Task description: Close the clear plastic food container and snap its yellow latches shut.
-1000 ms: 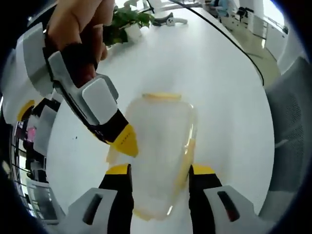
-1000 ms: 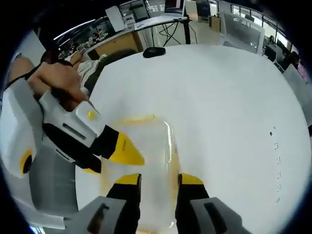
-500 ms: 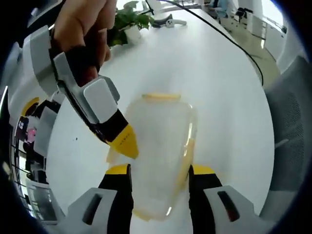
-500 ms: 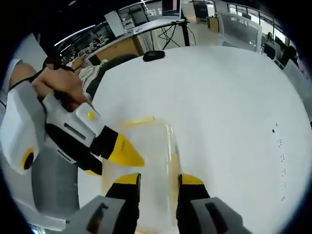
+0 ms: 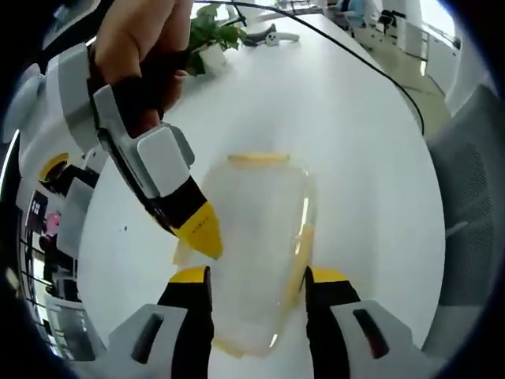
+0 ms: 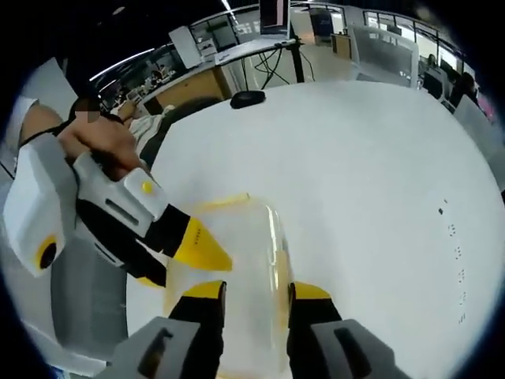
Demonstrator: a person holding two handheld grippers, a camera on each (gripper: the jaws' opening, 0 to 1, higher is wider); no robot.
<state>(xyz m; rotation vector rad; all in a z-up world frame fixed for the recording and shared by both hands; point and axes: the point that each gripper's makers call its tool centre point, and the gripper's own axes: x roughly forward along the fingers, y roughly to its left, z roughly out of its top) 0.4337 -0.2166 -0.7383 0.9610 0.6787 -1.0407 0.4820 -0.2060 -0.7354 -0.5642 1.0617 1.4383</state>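
- Lying flat on the white table [image 5: 363,134], the clear container [image 5: 256,237] has its lid on and sits between both grippers.
- Left gripper [image 5: 256,288]: jaws spread, 1 on each long side of the container, seemingly just clear of the walls; contact cannot be told.
- Right gripper [image 6: 251,300]: jaws parted over the container's near end; in the left gripper view its yellow tip [image 5: 201,233] sits at the container's left edge, by a side latch.
- Yellow latches: 1 at the far end [image 5: 259,159], 1 along the right side [image 5: 302,245]. Whether any has snapped home cannot be told.
- Risk: the container is light and the table slick, so a sideways push on a latch could skate it away unless the left jaws brace it.
- Risk: a lid seated crooked would stop a latch catching; forcing it could pop the lid or bend the tab.
- Risk: the 2 grippers work close together and could knock each other.
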